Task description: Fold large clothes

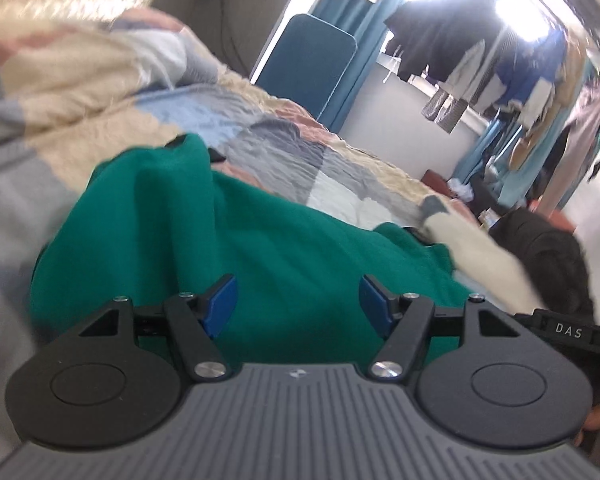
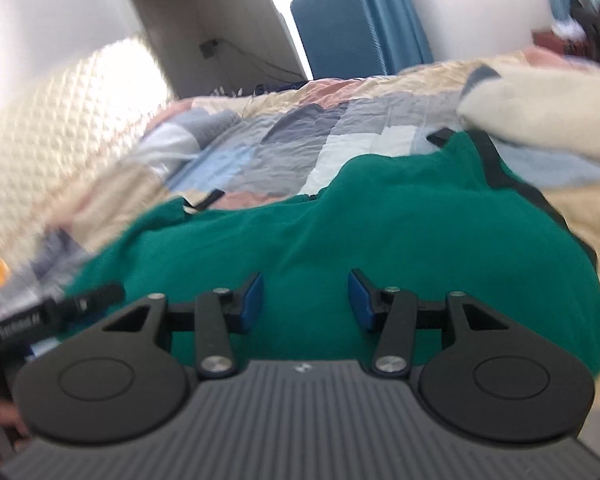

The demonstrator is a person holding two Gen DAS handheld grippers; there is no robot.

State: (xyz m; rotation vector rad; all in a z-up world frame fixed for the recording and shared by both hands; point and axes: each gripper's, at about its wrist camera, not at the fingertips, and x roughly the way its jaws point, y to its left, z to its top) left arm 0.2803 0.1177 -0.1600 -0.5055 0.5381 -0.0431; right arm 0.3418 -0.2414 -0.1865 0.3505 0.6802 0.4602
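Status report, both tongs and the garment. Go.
Left tongs open, empty. Right tongs open, empty. Green garment rumpled on patchwork quilt, unfolded. Cream garment overlaps its edge.

patchwork quilt (image 1: 284,136), blue chair (image 2: 336,28), hanging clothes (image 1: 520,80)

Matt green knit garment (image 1: 260,248) on a crinkled, quilted cloth bedspread (image 1: 284,148)

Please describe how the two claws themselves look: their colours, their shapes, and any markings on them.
The left claw and right claw look alike: two black hinged fingers with blue pads, silver pivot screws, two round black discs and a grey ribbed body with a small white logo. The left view shows white letters "DAS" on a black part at the right edge.
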